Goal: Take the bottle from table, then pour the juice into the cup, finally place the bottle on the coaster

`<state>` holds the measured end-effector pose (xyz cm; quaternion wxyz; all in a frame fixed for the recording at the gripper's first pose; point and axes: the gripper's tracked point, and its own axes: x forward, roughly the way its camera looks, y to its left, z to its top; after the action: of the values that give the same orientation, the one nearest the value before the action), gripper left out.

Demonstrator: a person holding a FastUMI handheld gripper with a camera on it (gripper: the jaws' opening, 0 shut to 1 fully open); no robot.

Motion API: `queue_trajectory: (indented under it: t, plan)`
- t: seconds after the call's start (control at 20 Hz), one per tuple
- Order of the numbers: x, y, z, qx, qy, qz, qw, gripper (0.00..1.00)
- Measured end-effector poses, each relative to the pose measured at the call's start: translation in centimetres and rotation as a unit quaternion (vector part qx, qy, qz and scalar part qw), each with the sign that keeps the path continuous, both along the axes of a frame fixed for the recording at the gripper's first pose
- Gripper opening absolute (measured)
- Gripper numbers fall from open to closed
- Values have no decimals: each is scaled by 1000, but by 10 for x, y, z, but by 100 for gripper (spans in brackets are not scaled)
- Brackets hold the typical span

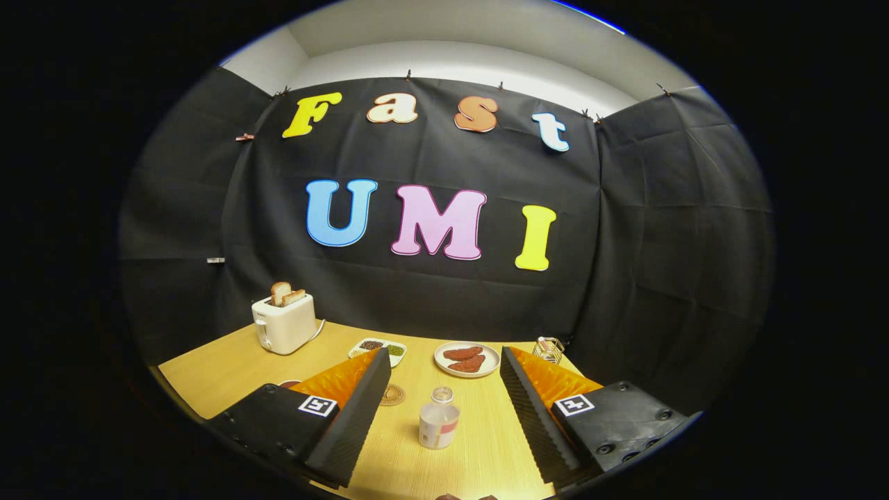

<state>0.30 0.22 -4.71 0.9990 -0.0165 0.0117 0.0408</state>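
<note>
A small clear bottle (439,419) with a pale cap and a red-and-white label stands upright on the wooden table (229,368), between my two fingers and slightly ahead of their tips. My gripper (442,361) is open wide and touches nothing. A round brown coaster (392,394) lies on the table just beyond the left finger, partly hidden by it. A dark red rim (289,383), perhaps the cup, peeks out behind the left finger's base.
A white toaster (283,323) holding two slices of bread stands at the back left. Farther back are a white divided dish (378,347) of seeds, a plate (467,359) with reddish patties and a small wire holder (549,348). The black cloth wall closes off the table's far edge.
</note>
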Motion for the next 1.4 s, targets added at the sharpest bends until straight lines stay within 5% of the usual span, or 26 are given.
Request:
queue_trajectory:
  t: [0.65, 1.4]
  plan:
    - [52, 6, -51, 17, 22, 73, 997, 97]
    - [97, 12, -152, 15, 66, 73, 995, 98]
